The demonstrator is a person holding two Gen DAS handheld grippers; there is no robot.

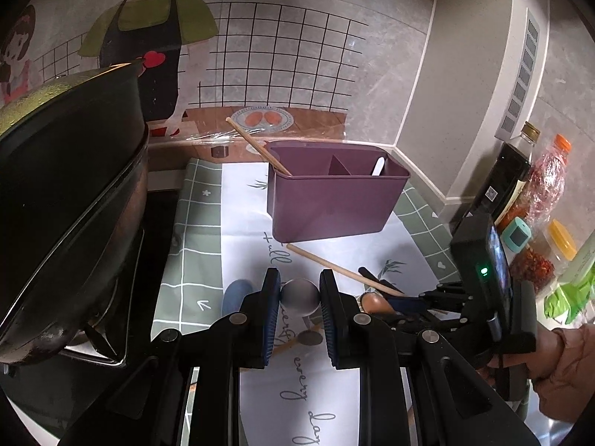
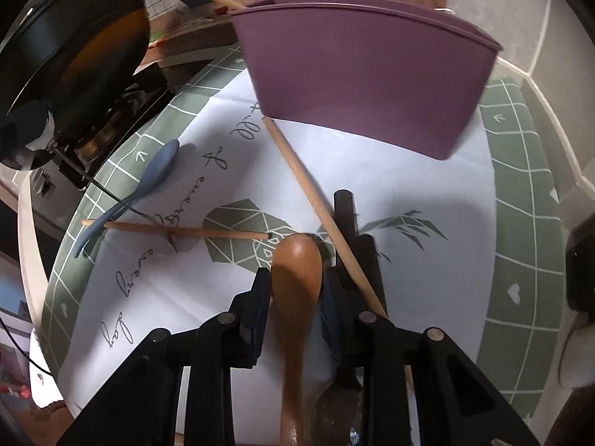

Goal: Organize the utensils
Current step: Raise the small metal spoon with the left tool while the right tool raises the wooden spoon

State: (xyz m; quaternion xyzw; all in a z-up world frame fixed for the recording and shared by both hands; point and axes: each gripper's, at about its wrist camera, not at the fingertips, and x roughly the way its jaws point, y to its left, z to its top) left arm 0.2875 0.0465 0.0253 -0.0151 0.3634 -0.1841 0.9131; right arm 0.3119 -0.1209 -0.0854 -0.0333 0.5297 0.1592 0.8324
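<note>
Biggest thing from my seat is the wok (image 1: pixel 67 186), sitting on the stove far left and filling that side of the left cam. Under everything is the mat (image 1: pixel 193 230), green grid border with a white middle and script lettering.

Toward the far end of the mat stands the purple caddy (image 1: pixel 334 193), split into compartments. One chopstick (image 1: pixel 256 146) leans out of its left compartment, and something white (image 1: pixel 378 166) pokes up from the right one.

Loose stuff on the mat, nearer me: a chopstick (image 2: pixel 316 208) runs from the caddy's base back toward the right gripper, another chopstick (image 2: pixel 178 230) lies crosswise to the left, and a blue spoon (image 2: pixel 148 178) sits far left near the stove, crossing that stick's end.

My left gripper (image 1: pixel 299 297) is clamped on a metal spoon (image 1: pixel 300 297), bowl squeezed between the pads, up off the mat.

My right gripper (image 2: pixel 297 278) has the brown spoon (image 2: pixel 297 271) between its jaws, bowl pointing away; can't tell if the pads actually press it. A dark utensil (image 2: pixel 349 223) lies just right of it.
</note>
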